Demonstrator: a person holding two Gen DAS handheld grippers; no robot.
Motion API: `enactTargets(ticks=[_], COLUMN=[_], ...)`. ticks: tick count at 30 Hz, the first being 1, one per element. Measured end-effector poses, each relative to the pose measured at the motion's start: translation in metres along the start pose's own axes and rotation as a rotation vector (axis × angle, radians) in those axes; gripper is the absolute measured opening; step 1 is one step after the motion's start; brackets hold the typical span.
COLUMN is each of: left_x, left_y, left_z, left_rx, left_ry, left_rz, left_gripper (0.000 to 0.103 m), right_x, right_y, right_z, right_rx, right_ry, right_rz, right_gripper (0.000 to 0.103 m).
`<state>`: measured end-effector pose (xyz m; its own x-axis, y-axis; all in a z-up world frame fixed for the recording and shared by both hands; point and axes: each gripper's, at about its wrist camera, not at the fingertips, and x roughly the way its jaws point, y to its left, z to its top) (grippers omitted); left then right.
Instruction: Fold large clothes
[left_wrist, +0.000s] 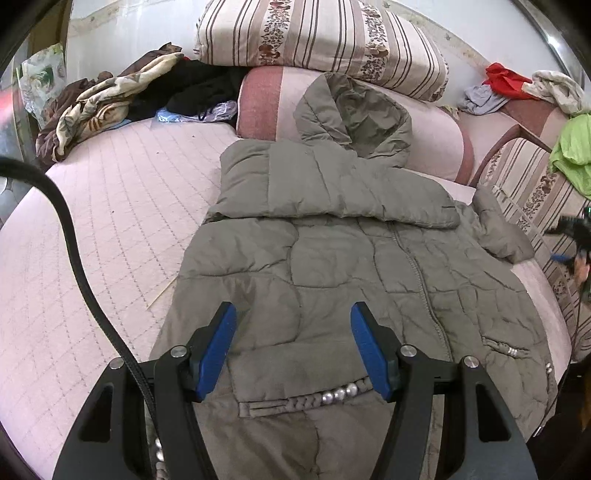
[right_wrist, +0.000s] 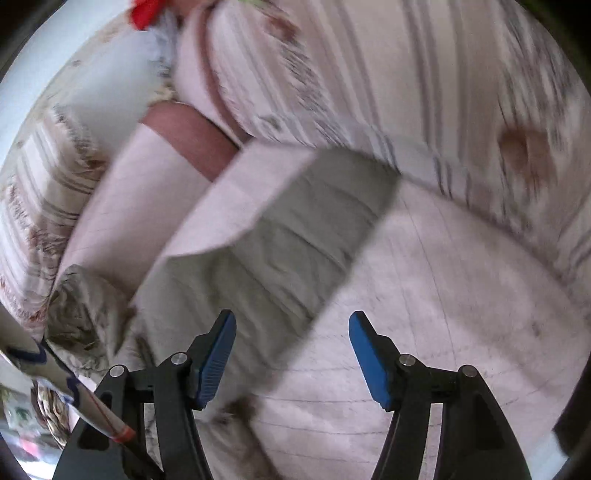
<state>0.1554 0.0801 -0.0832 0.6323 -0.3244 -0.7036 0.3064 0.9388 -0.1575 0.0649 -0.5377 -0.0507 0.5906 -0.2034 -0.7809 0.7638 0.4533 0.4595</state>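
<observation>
From the left wrist view the whole jacket (left_wrist: 332, 258) could be seen: a grey-green padded one lying front up on the pink quilted bed (left_wrist: 92, 240), zip (left_wrist: 417, 273) closed. Its long axis ran from 6 to 12 o'clock, hem nearest the camera, hood (left_wrist: 354, 114) at 12 leaning against a pink bolster (left_wrist: 266, 103). One sleeve (left_wrist: 332, 184) was folded across the chest; the other (left_wrist: 506, 236) stuck out toward 3 o'clock. The left gripper (left_wrist: 293, 347) hung over the hem with its jaws released and nothing between them. A striped quilt (left_wrist: 317, 37) sat at 12, loose clothes (left_wrist: 110, 96) at 10, and a green garment (left_wrist: 572, 151) at 3.

The right wrist view was blurred and showed only that outstretched sleeve (right_wrist: 295, 236), slanting from 7 to 1 o'clock across the bed (right_wrist: 443, 295), with striped bedding (right_wrist: 424, 74) beyond. The right gripper (right_wrist: 291, 354) was above it, jaws wide apart, empty.
</observation>
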Motion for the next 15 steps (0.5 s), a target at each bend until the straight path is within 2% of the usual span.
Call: enactTargets(ticks=[5,7,8,14,15], left_x=[0.014,0.024,0.028,0.061,0.066], left_y=[0.002,0.001,0.000,-0.007,-0.008], left_z=[0.002,0.004,0.005,0.007,0.006], left_rx=[-0.019,-0.020,-0.017,-0.015,-0.004], left_ry=[0.034,0.051,0.058,0.125,0.134], left_rz=[-0.011,-0.015,-0.013,-0.023,-0.005], left_gripper=[0.063,0.063,0.063,0.063,0.063], right_x=[0.049,0.076,0.086,0.123,0.126], right_y=[-0.037,-0.047,-0.048,-0.048,-0.046], right_z=[-0.001,0.006,0.010,0.043,0.049], right_rx=[0.118,0.157,0.168,0.233,0.230], right_ry=[0.047,0.070,0.076,0.018,0.017], right_rz=[0.039,0.073,0.093,0.150,0.143], right_gripper=[0.065,0.057,0.057,0.056,0.038])
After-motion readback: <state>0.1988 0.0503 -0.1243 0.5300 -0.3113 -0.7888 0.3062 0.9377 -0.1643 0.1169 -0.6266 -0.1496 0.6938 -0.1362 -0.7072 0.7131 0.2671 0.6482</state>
